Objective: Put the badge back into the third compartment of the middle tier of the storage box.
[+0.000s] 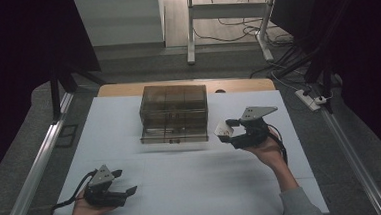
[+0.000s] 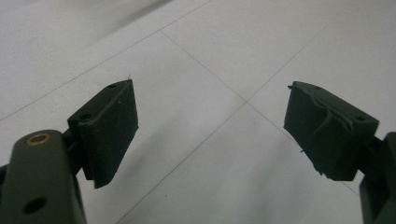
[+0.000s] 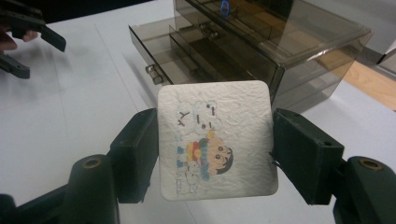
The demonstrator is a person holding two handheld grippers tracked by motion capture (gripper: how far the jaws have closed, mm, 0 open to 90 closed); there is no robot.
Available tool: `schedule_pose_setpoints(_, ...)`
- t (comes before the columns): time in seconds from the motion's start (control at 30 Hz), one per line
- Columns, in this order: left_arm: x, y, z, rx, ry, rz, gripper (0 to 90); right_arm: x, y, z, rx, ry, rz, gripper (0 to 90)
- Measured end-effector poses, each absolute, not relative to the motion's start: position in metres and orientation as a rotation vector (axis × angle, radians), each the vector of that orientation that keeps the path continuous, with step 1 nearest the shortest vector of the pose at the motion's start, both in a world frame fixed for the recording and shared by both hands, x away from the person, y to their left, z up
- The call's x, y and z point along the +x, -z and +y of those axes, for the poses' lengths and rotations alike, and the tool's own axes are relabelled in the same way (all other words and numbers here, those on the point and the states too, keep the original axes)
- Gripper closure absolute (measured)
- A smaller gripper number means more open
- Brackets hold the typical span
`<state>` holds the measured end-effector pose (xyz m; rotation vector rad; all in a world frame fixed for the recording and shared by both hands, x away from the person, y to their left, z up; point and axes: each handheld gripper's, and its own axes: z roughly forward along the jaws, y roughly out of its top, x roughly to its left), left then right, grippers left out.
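Firmly, the right claw [image 3: 215, 154] grips a white card [image 3: 215, 140] by its side edges, lifted just before the drawer box [image 1: 174, 112], whose bottom drawer [image 1: 172, 136] sticks out. Left claw [image 2: 210, 130] hangs released over bare worktop [image 1: 208, 181] near its front edge.

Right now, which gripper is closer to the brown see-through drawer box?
The right gripper. It hangs just beside the drawer box, holding a white cartoon card. The left gripper sits open near the table's front edge, far from it.
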<state>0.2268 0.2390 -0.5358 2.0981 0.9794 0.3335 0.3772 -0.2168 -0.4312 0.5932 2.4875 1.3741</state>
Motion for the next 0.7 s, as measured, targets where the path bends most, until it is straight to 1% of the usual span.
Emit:
schedule_pose_setpoints(0.3, 0.227, 0.536, 0.239, 2.095, -0.334, 0.981, 17.4, 0.376, 0.427, -0.215, 0.595, -1.396, 2.462, 32.4)
schedule_pose_setpoints(0.7, 0.227, 0.535, 0.239, 2.095, -0.336, 0.982, 17.4, 0.382, 0.430, -0.206, 0.595, -1.387, 2.465, 32.4)
